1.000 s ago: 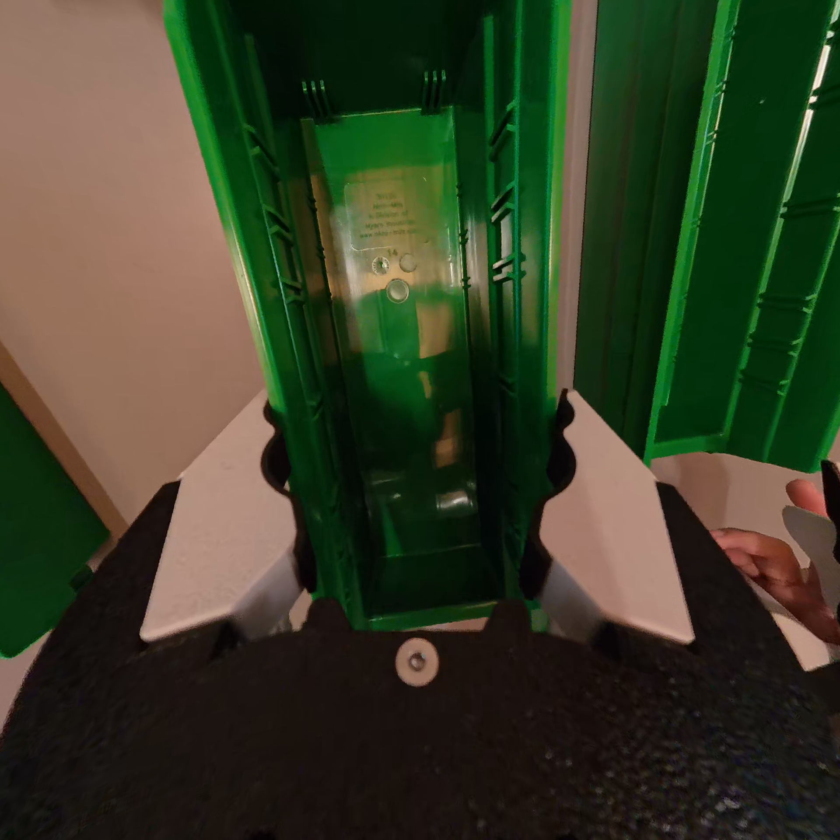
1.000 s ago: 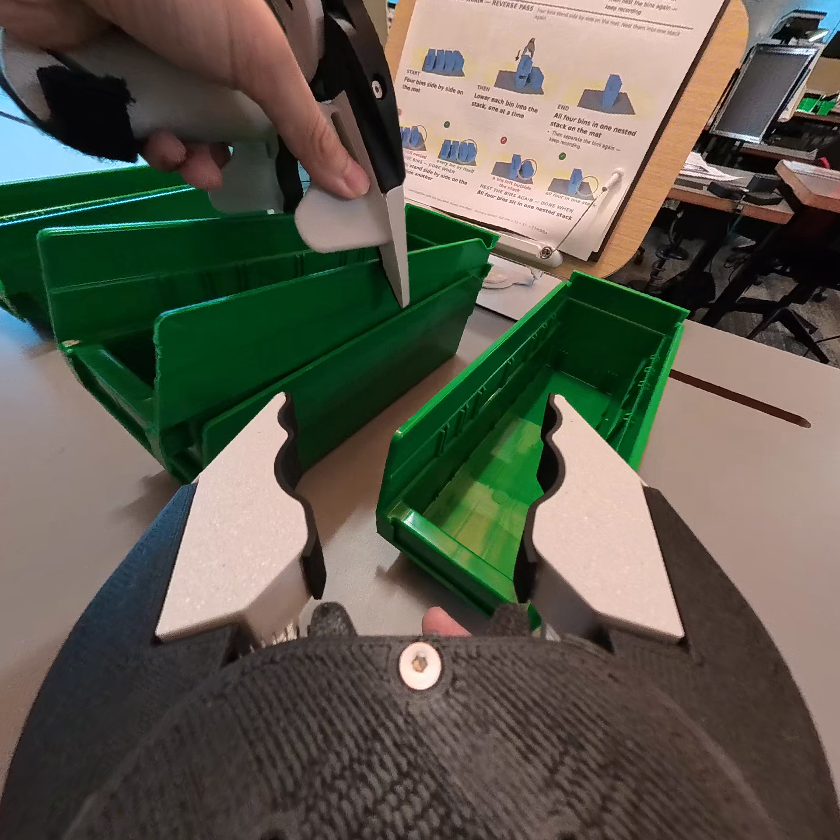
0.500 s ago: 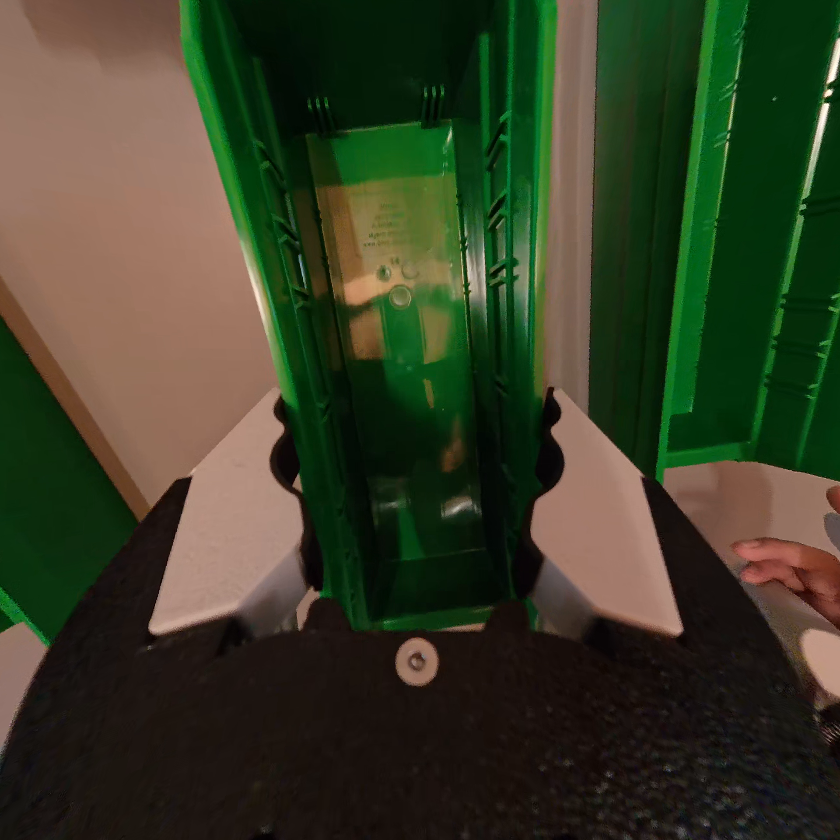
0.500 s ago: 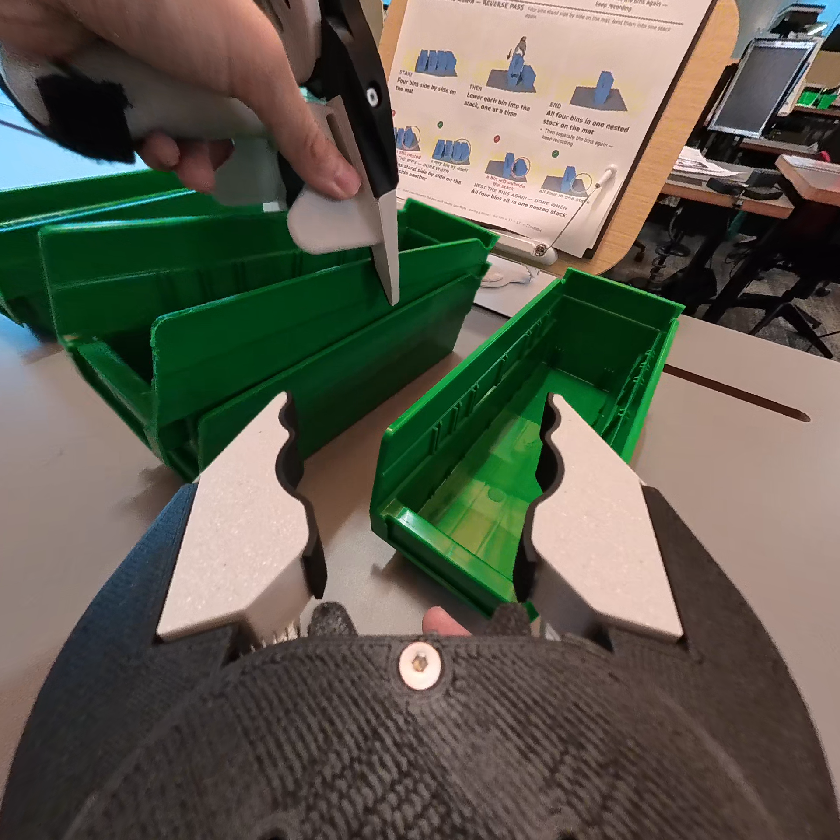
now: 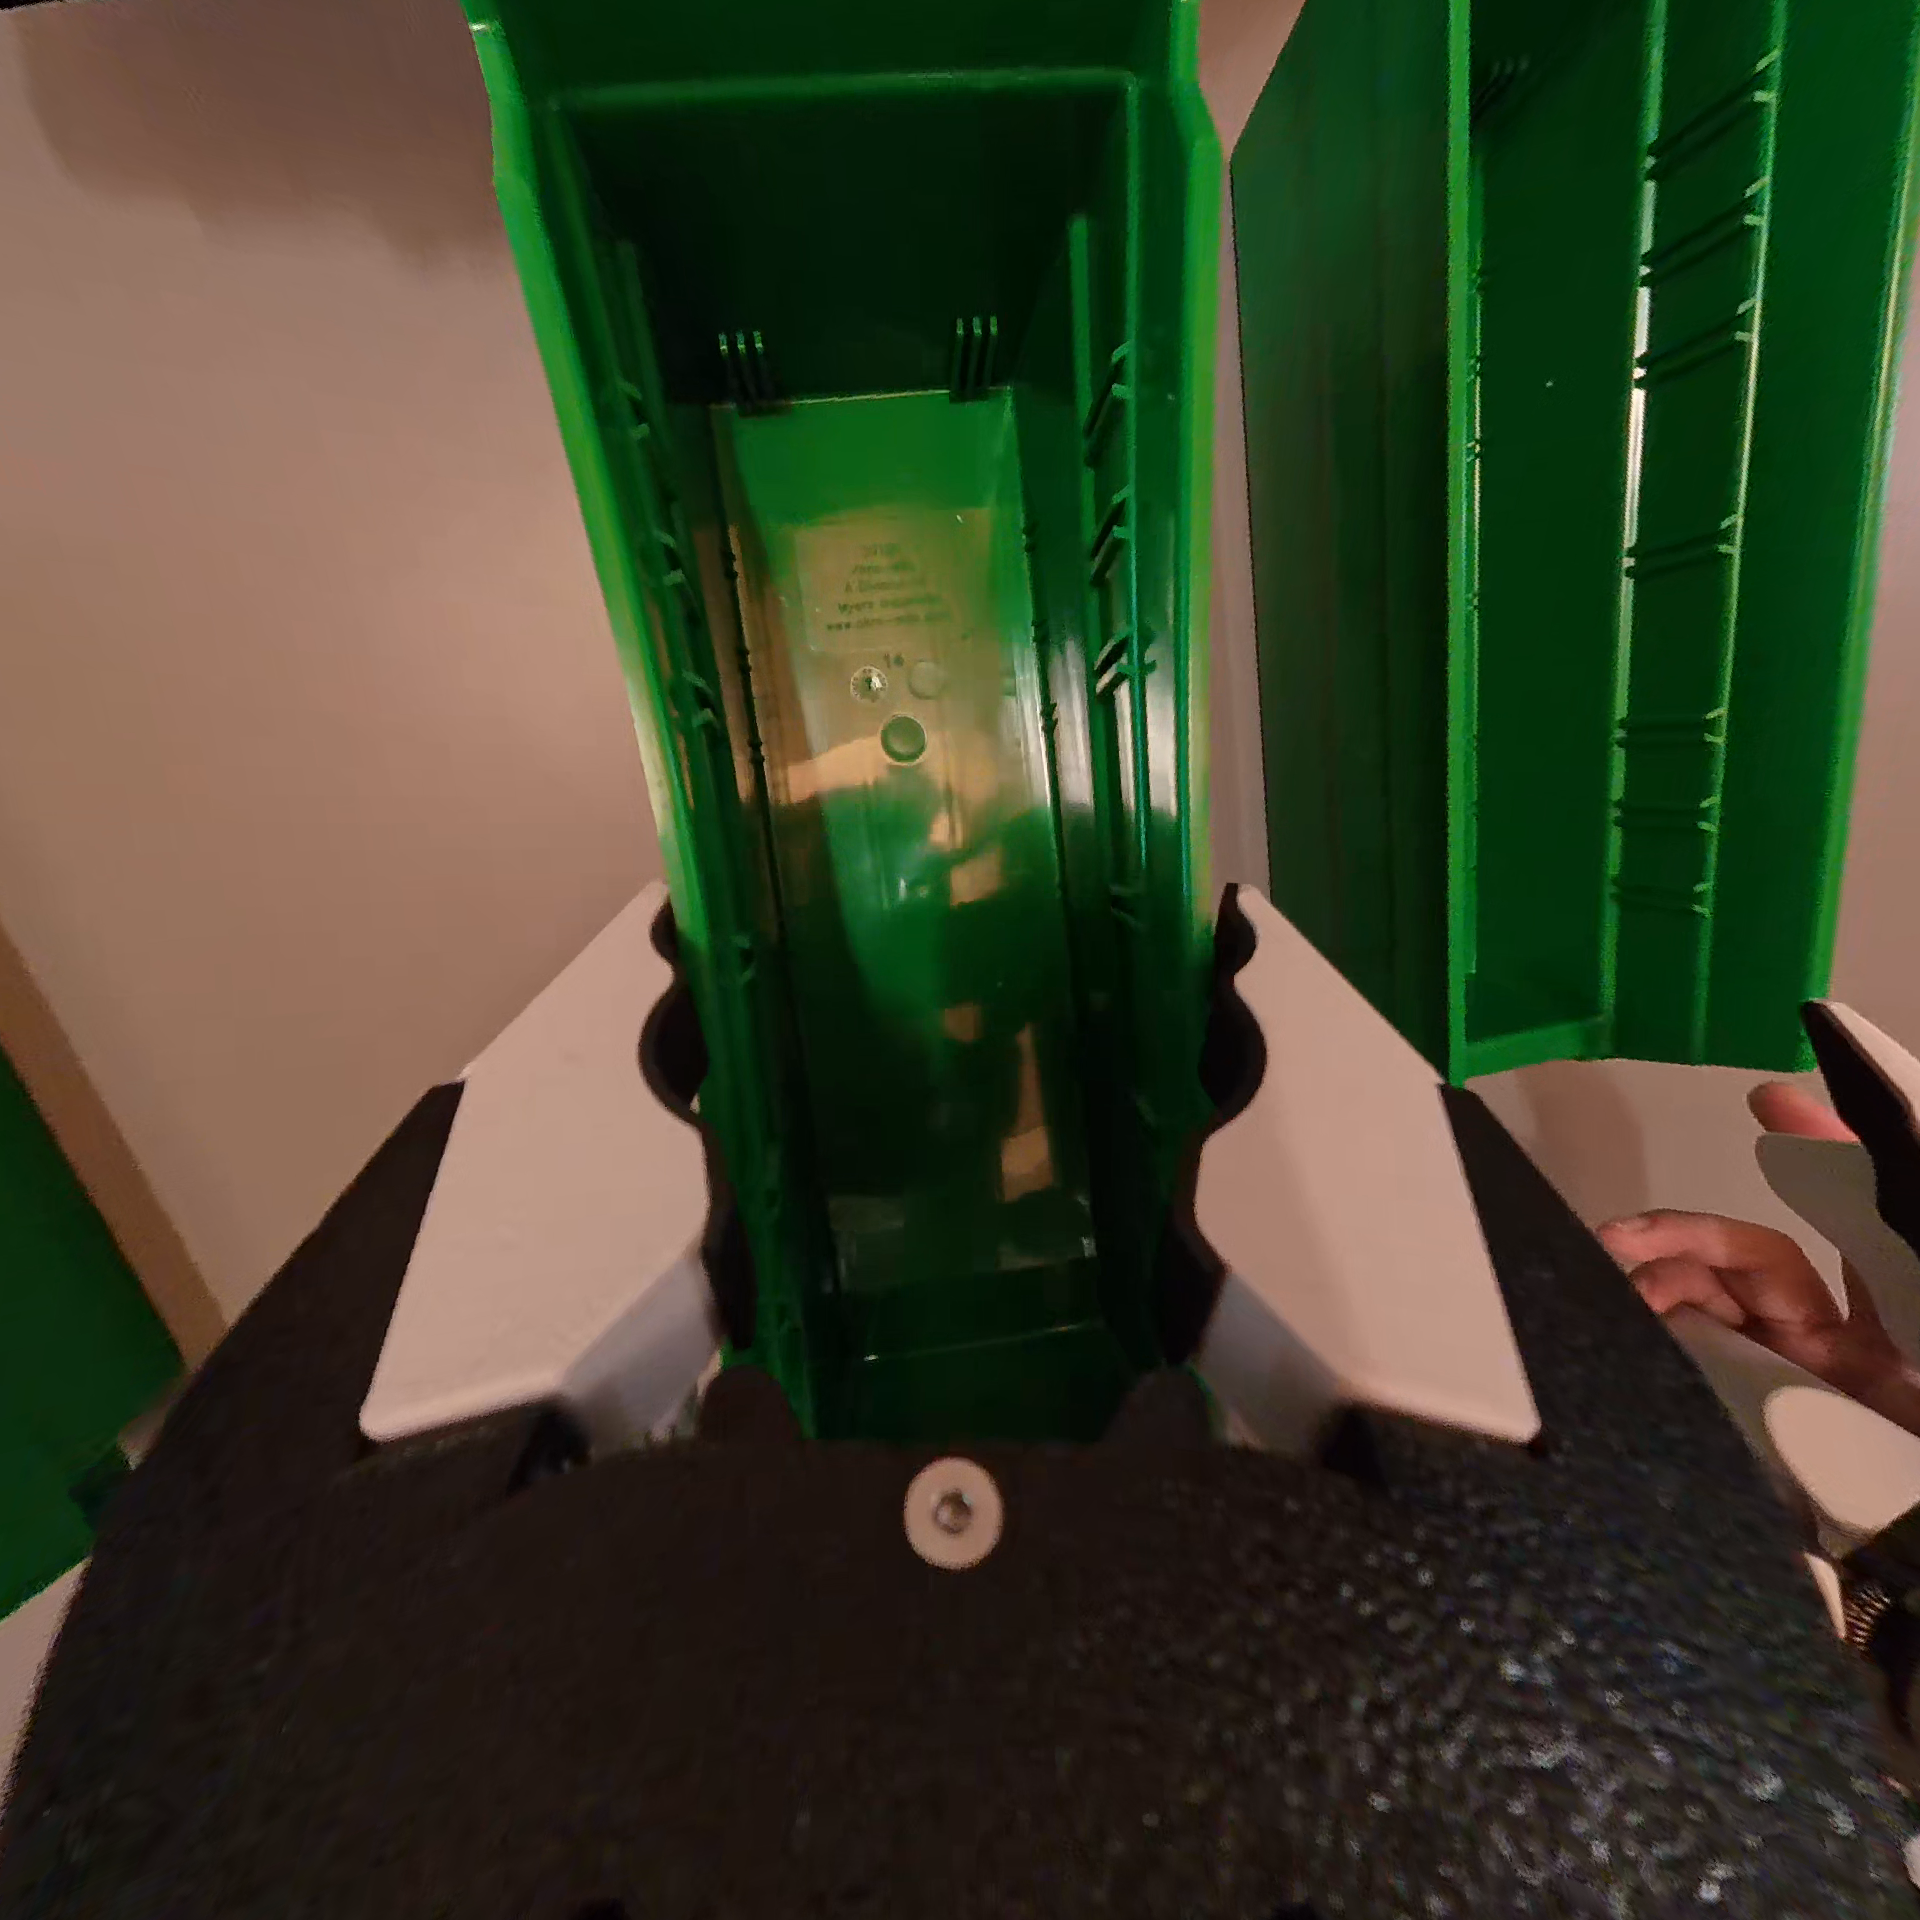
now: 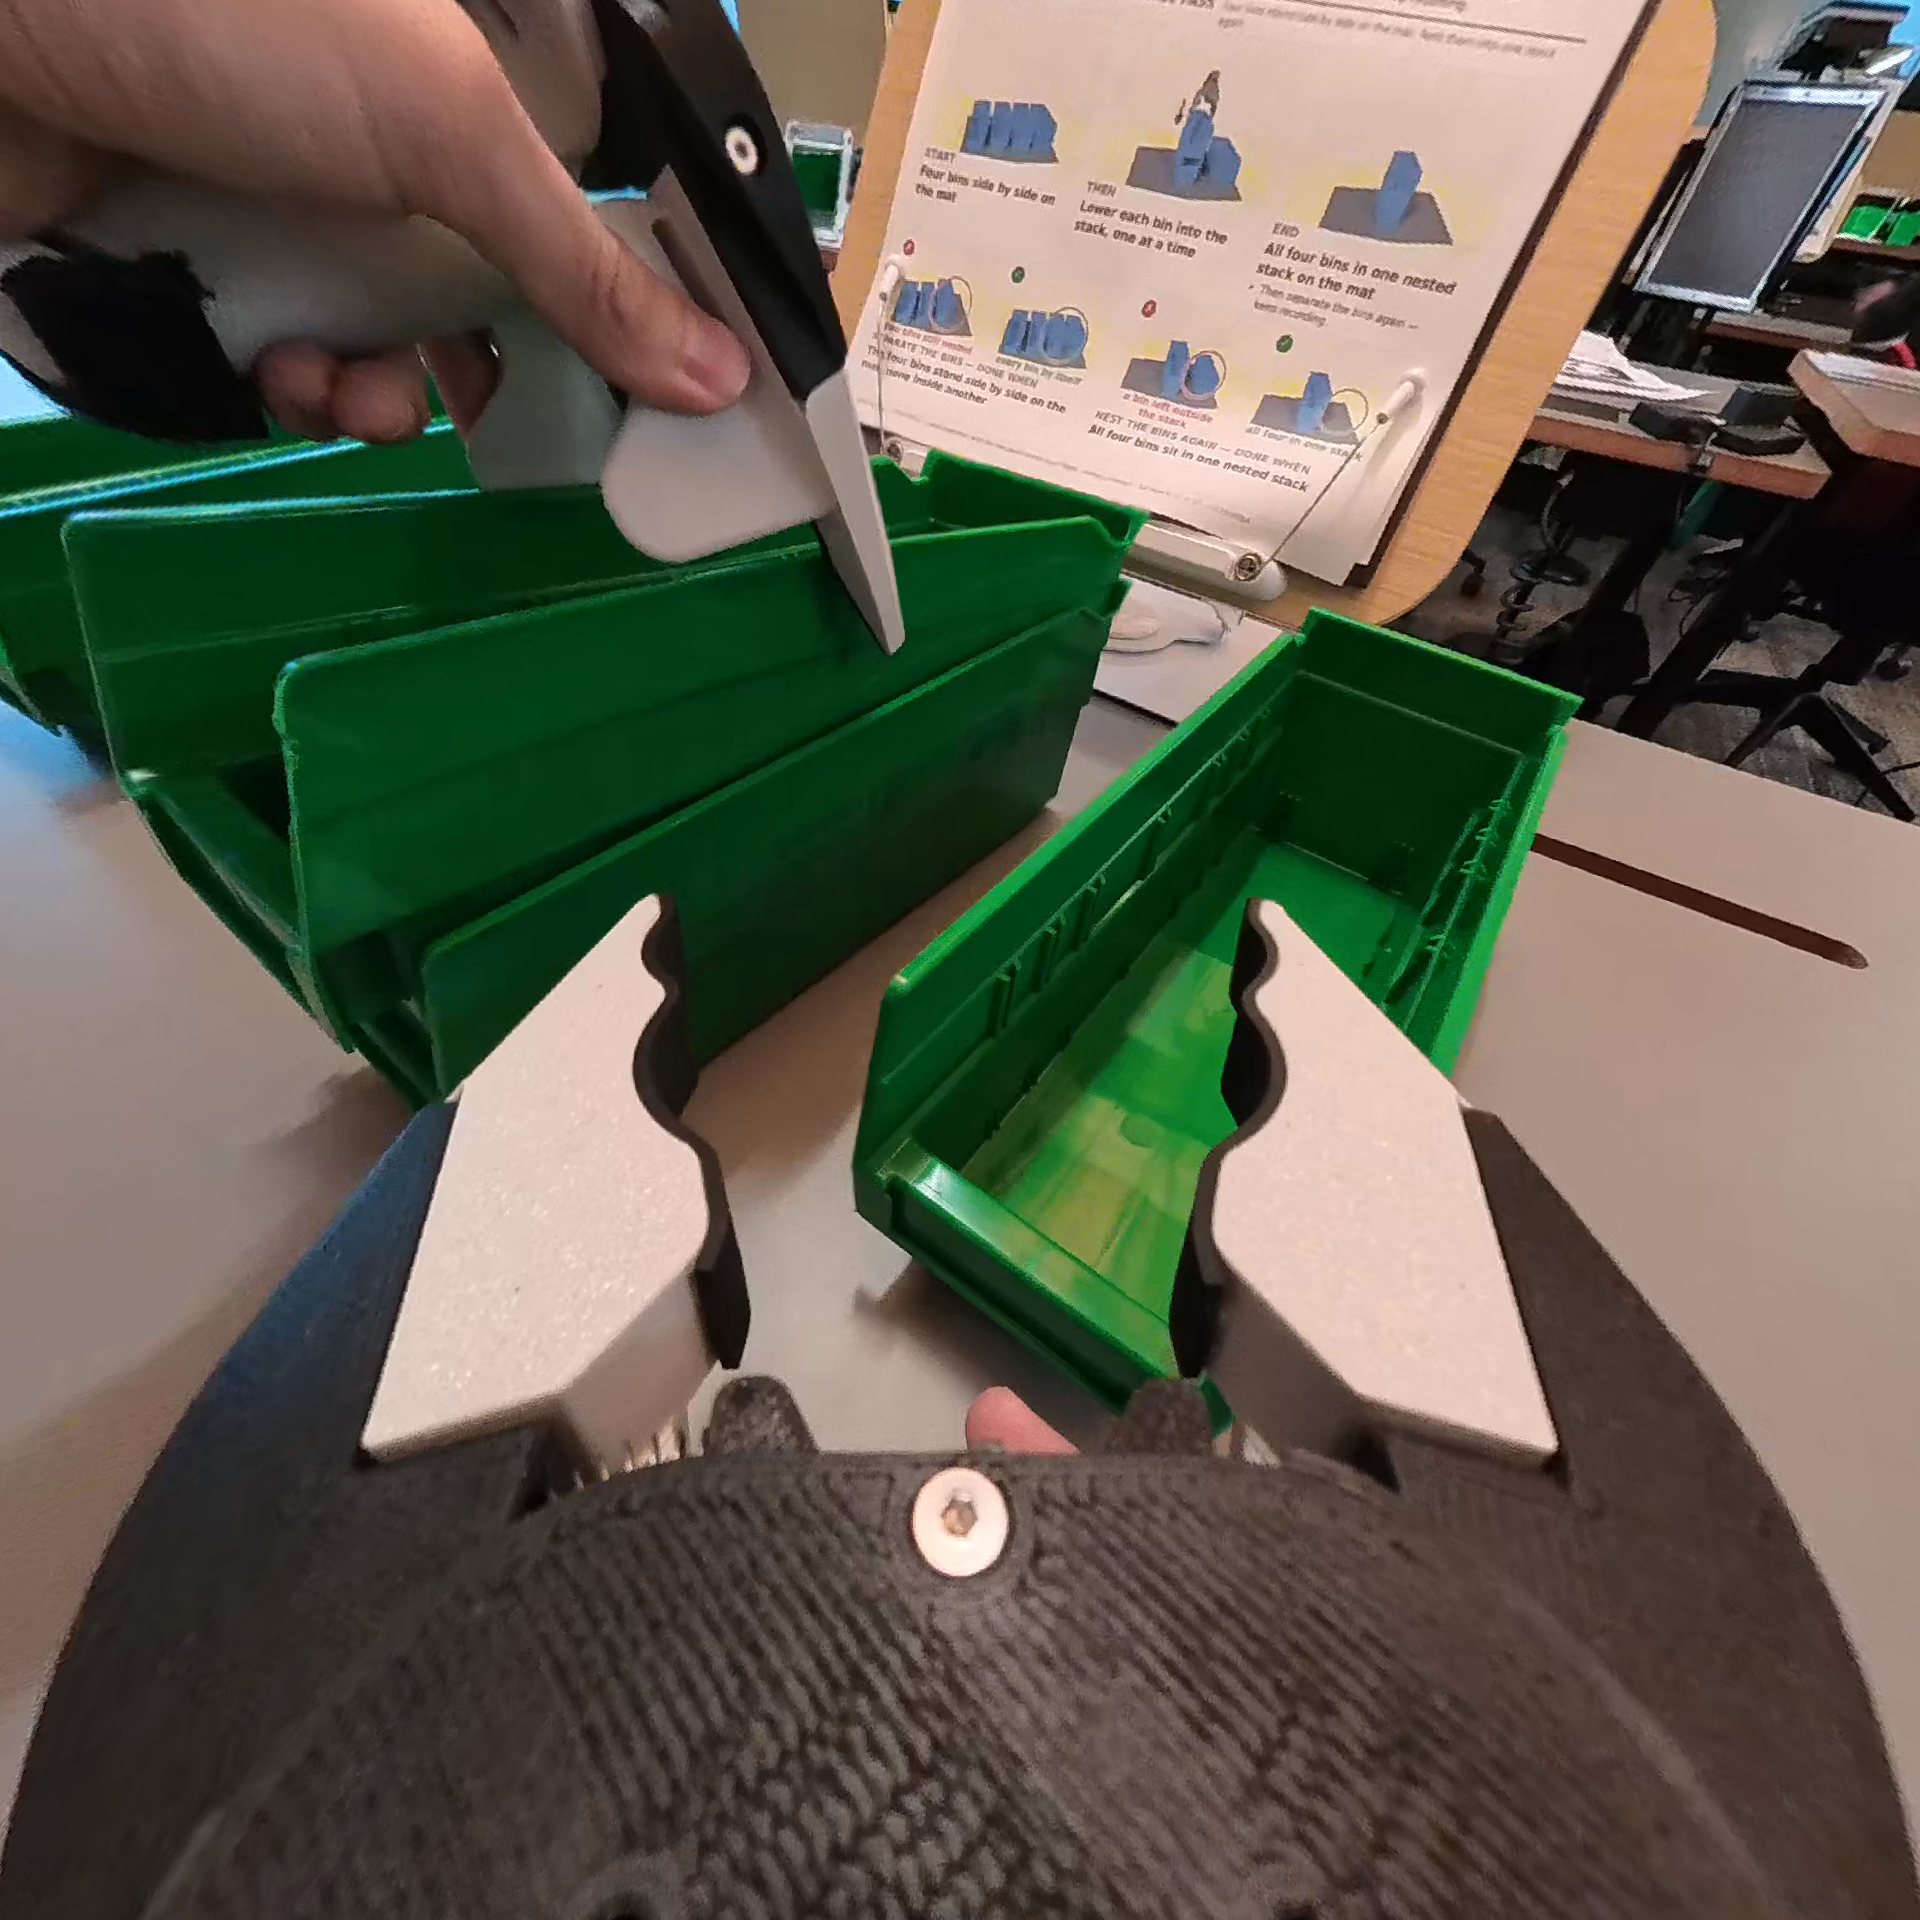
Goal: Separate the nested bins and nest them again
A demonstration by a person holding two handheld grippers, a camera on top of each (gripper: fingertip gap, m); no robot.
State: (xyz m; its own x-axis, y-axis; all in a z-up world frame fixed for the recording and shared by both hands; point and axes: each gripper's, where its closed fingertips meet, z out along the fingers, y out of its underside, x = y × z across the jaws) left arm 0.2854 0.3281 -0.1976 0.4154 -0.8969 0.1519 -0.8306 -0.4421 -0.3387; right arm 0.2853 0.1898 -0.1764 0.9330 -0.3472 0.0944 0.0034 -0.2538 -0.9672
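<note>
1. Closest in, on the right wrist view: the right claw (image 6: 956, 1132) is spread wide with nothing in it. It sits low over the bench (image 6: 1662, 1091), and a fingertip pokes out just behind its mount.
2. Right past that claw is a lone green bin (image 6: 1195, 935), sitting flat on the bench with its open top up. Its near end falls between the two fingers, but neither one looks to be touching it.
3. On the left wrist view, the left claw (image 5: 940, 1049) is clamped on the held bin (image 5: 894, 644), one finger on each long side wall, pads pressed right against the plastic. You look straight down the inside of it.
4. From the right view that held bin is tilted, near end up, and partly down inside the outer bin (image 6: 748, 862), so the two are only half nested.
5. A hand (image 6: 343, 197) grips the left claw's handle above them.
6. Behind that pair, another green bin (image 6: 260, 582) sits on the bench, and a further green edge shows at far left.
7. Farthest back, an instruction board (image 6: 1226, 260) leans upright past the bins, with desks and a monitor (image 6: 1756, 197) beyond.
</note>
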